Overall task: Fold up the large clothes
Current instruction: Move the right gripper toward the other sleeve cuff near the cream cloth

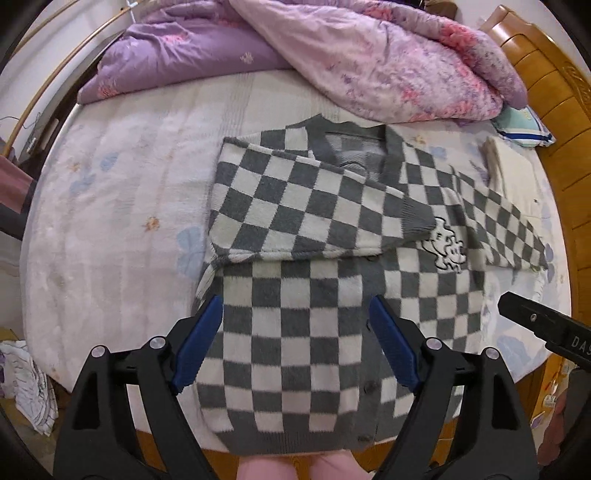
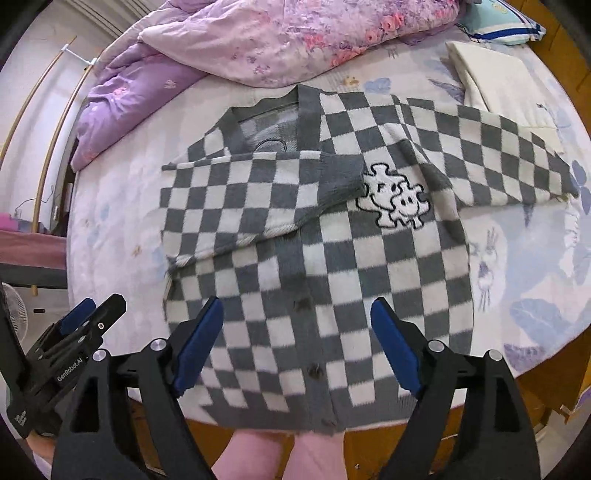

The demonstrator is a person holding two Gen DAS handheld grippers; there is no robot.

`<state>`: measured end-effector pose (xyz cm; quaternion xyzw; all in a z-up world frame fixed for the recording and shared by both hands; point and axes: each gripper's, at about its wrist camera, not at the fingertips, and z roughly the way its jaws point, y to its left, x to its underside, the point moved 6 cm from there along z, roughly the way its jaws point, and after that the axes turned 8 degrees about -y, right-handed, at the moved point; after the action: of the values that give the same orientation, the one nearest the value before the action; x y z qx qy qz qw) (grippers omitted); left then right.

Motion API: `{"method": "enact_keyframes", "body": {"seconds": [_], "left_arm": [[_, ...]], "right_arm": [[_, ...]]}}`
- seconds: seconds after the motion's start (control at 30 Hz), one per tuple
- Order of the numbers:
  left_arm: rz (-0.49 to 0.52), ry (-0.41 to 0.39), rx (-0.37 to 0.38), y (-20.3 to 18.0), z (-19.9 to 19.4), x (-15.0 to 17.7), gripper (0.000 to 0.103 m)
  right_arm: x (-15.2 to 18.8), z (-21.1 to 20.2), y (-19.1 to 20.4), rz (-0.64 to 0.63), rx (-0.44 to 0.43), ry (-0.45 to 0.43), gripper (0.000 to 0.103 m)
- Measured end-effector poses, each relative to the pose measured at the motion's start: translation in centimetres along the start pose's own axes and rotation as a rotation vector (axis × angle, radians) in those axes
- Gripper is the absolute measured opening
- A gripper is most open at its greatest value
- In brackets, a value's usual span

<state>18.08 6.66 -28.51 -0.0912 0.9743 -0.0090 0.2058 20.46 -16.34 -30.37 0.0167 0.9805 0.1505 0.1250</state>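
A grey-and-white checkered cardigan lies flat on the bed, also in the right wrist view, collar away from me. One sleeve is folded across the chest, its cuff by a white cartoon patch. The other sleeve stretches out to the right. My left gripper is open and empty above the hem. My right gripper is open and empty above the button line; its body shows in the left wrist view. The left gripper also shows in the right wrist view.
A pink and purple quilt is heaped at the far side of the bed. A folded cream cloth and a blue-trimmed pillow lie at the far right. A wooden headboard borders the right. Clothes lie on the floor at left.
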Motion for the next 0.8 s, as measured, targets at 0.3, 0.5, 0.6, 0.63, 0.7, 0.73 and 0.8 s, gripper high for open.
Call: {"method": "enact_keyframes", "body": {"seconds": [0.3,0.5,0.6,0.63,0.7,0.73,0.8], "left_arm": [[0.023,-0.047,0.036,-0.6,-7.3,3.9,0.082],[0.029,-0.089,0.050,-0.1,-11.4,7.3,0.082],[0.047,-0.112,0.054,-0.1,-12.9,8.2,0.082],[0.053,-0.121,0.049,-0.2,-13.5,8.5,0.082],[0.078,-0.137,0.025,-0.3,-14.3,8.9,0.082],[0.090,-0.143,0.020,-0.4,-14.7,9.2,0.082],[0.110,-0.153,0.020,-0.8,-15.3,9.6,0.082]], "right_arm": [[4.7,-6.8,0.5,0.008,0.034,-0.073,0.080],[8.1,-10.8,0.9,0.028,0.049,-0.139,0.080],[9.5,-12.1,1.0,0.014,0.066,-0.156,0.081],[10.0,-12.5,1.0,0.014,0.072,-0.159,0.081],[10.8,-13.3,0.9,0.023,0.067,-0.170,0.081],[11.3,-13.8,0.8,0.029,0.060,-0.177,0.081],[11.9,-14.4,0.6,0.037,0.069,-0.187,0.082]]}}
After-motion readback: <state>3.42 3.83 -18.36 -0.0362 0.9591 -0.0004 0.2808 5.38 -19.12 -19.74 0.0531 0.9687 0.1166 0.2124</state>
